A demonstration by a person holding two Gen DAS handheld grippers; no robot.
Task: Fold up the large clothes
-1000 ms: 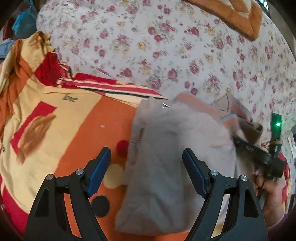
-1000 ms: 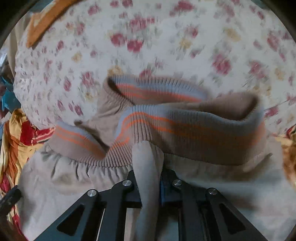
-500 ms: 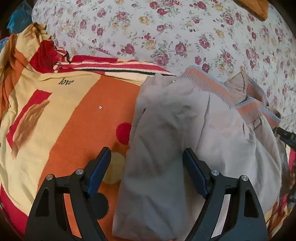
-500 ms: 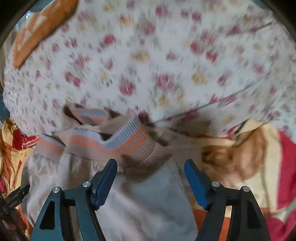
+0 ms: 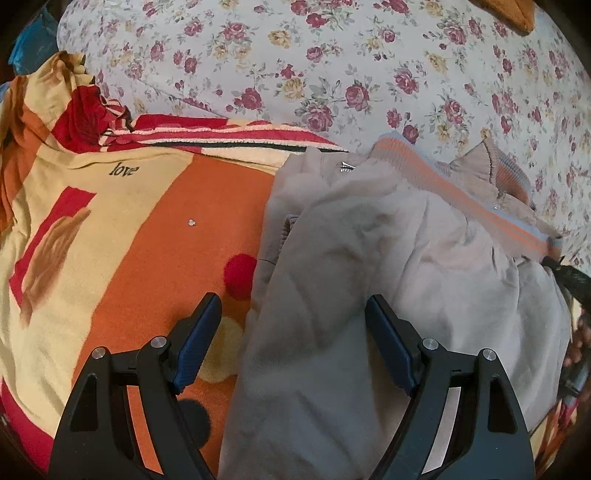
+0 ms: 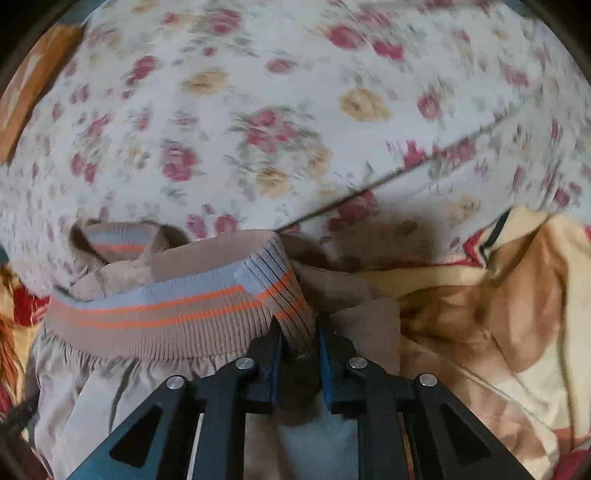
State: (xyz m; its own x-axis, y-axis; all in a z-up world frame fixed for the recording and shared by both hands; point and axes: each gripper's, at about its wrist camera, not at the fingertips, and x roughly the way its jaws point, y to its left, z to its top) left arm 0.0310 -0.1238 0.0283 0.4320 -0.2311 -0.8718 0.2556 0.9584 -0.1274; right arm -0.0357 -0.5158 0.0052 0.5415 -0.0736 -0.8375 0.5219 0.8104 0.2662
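A beige jacket [image 5: 388,280] with a ribbed hem striped grey and orange [image 5: 476,206] lies folded on a bed. My left gripper [image 5: 293,328] is open and empty, hovering over the jacket's left edge. My right gripper [image 6: 299,343] is shut on the right end of the ribbed hem [image 6: 184,306]. The jacket's beige body [image 6: 96,384] spreads below the hem in the right wrist view. The right gripper's tip shows at the far right of the left wrist view [image 5: 569,277].
The jacket lies partly on an orange, cream and red patterned blanket [image 5: 122,236], which also shows in the right wrist view [image 6: 491,314]. A floral bedsheet [image 5: 332,62] covers the bed beyond. An orange cushion [image 5: 513,11] sits at the far top right.
My right gripper was shut on beige fabric, opened half a second ago, and has now shut on the end of the ribbed hem. The jacket has settled flatter. The left gripper stays open.
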